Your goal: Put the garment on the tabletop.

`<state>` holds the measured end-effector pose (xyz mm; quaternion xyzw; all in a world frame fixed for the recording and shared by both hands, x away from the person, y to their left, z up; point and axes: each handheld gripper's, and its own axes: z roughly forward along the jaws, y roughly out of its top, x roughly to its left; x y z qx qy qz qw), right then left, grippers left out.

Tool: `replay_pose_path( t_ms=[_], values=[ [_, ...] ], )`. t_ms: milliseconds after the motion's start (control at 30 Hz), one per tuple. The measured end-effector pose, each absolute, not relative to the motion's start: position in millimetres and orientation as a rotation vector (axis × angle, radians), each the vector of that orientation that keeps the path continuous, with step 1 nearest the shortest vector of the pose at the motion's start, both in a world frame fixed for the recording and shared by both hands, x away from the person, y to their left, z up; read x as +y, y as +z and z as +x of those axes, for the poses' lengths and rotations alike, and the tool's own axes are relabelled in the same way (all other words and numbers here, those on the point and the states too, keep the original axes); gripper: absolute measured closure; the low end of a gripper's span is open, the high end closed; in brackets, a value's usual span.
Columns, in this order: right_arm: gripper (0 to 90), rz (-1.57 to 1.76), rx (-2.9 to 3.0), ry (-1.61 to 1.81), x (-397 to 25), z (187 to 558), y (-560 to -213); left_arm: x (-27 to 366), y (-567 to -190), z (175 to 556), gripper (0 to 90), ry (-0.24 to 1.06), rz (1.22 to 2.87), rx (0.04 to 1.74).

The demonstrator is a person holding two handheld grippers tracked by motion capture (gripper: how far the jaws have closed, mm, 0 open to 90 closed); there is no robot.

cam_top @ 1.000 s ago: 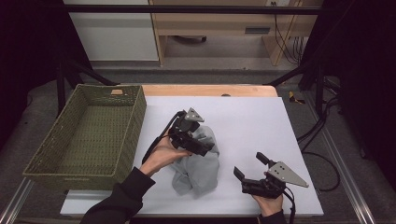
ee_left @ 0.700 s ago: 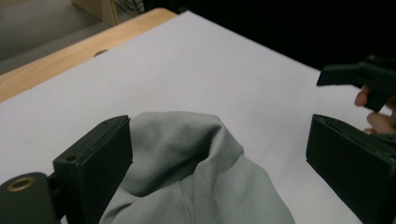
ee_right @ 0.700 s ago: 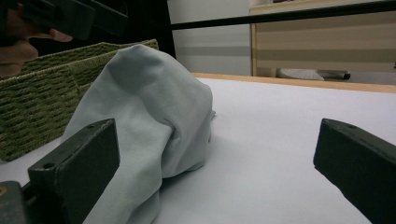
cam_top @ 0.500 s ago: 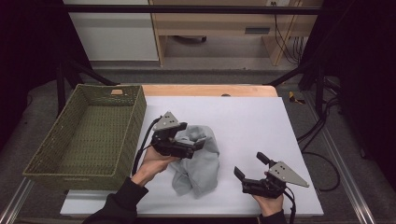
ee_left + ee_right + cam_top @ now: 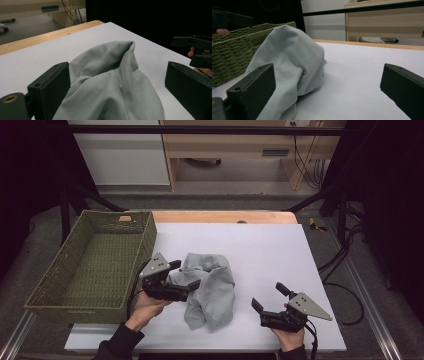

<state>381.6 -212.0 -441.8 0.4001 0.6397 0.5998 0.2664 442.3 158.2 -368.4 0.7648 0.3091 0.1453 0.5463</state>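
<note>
Claw jaws on the left claw (image 5: 184, 274) are spread wide and set on either side of the grey cloth (image 5: 210, 287), whose folds are seen bunched between them in the left gripper view (image 5: 110, 82); nothing is clamped yet, and the pose is judged to be the approach to a pinch on the cloth's left edge. The cloth is heaped in a crumpled mound on the white table (image 5: 270, 255), just right of the woven basket (image 5: 55, 285) and near the table's front half. Such a raised heap is judged easy to catch at a fold, and the basket beside it is likely where it is meant to go. The left hand (image 5: 145, 305) is laid low, with the claw pointed rightward across the table into the cloth. Well apart to the right, the right claw (image 5: 267, 297) is held released, jaws wide, aimed leftward at the cloth, with its hand (image 5: 290, 335) resting near the table's front edge.
</note>
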Motion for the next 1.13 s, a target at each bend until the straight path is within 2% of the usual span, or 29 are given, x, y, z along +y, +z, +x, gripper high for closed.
replay_pose_path(
  t_ms=[667, 1133],
  values=[
    [0.3, 1.086, 1.732, 1.612, -215, 381, -441, 202, -390, 406, 5.8, 0.374, 1.75, 0.789],
    [0.3, 1.095, 1.74, 1.619, -216, 381, -441, 215, -401, 398, 5.6, 0.403, 1.741, 0.826]
  ],
)
